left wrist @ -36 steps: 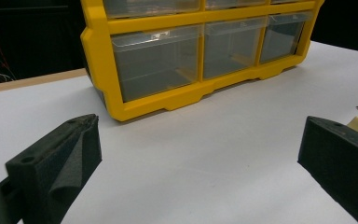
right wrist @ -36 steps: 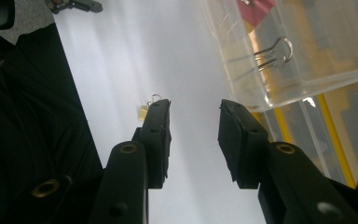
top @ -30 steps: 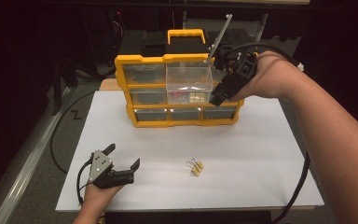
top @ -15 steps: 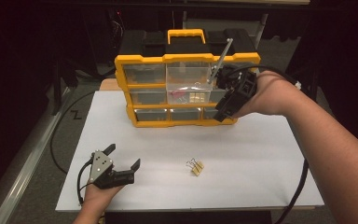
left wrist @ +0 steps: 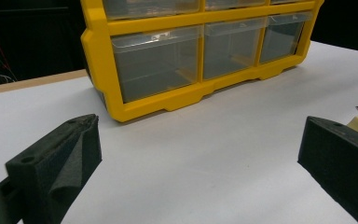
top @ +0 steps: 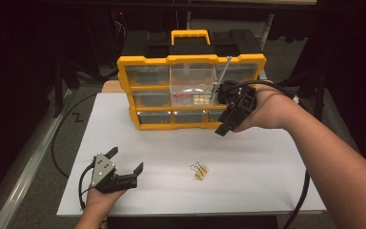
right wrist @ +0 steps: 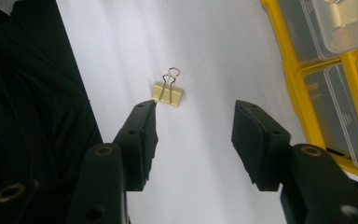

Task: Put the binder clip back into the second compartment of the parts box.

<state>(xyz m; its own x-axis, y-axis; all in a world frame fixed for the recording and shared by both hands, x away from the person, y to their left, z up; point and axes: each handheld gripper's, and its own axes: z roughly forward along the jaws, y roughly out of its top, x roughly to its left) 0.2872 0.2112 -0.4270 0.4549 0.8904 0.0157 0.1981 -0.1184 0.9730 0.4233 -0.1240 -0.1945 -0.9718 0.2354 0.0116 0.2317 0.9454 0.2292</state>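
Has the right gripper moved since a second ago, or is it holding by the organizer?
Yes. The right gripper has come down the front of the yellow organizer, from its top rim to its bottom drawer row, its empty jaws just opening.

The high view looks down over the white table (top: 267,186), while 2 gripper views sit low, both sharing the yellow drawer organizer (left wrist: 182,95).

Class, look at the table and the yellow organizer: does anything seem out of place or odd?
Yes: one clear drawer in the organizer stands pulled out while the others sit flush, and a single binder clip lies loose on the white table, apart from the organizer.
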